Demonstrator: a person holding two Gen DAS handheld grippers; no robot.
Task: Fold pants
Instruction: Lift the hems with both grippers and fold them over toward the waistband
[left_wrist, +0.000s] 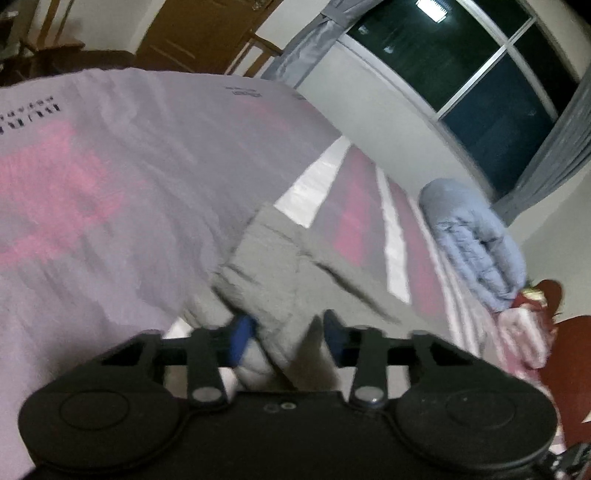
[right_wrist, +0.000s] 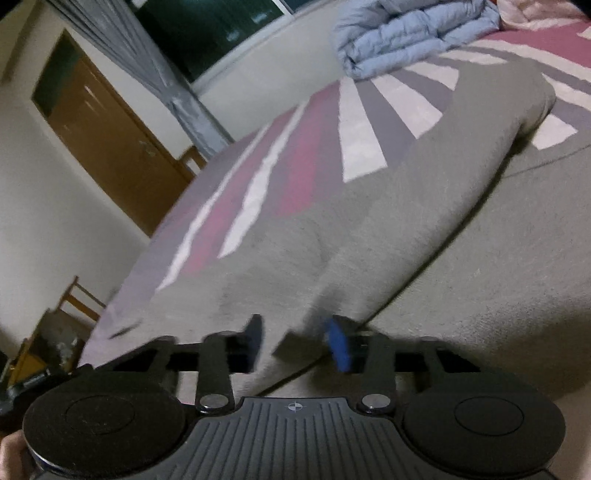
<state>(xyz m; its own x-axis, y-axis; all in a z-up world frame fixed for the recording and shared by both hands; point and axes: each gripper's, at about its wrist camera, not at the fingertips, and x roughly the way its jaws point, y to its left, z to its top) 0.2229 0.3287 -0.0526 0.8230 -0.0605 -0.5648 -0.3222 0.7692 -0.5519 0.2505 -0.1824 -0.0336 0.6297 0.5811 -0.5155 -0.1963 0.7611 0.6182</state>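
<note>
Indoor artificial light, moderately dim; ceiling lamp reflected as glare in the dark window (left_wrist: 461, 62). Strong motion blur across the bedspread (left_wrist: 110, 177) and the grey pants (right_wrist: 424, 229) in both views. Fisheye bending at the edges; corners vignetted black. Shadows soft; foreground housings underexposed

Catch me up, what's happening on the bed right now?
A person is folding grey pants on a bed with a pink, white and grey striped cover, one handheld gripper per hand. The left gripper has a bunched fold of the grey fabric between its fingers. The right gripper has a ridge of the pants between its fingers too. A folded pale blue quilt sits further back.
</note>
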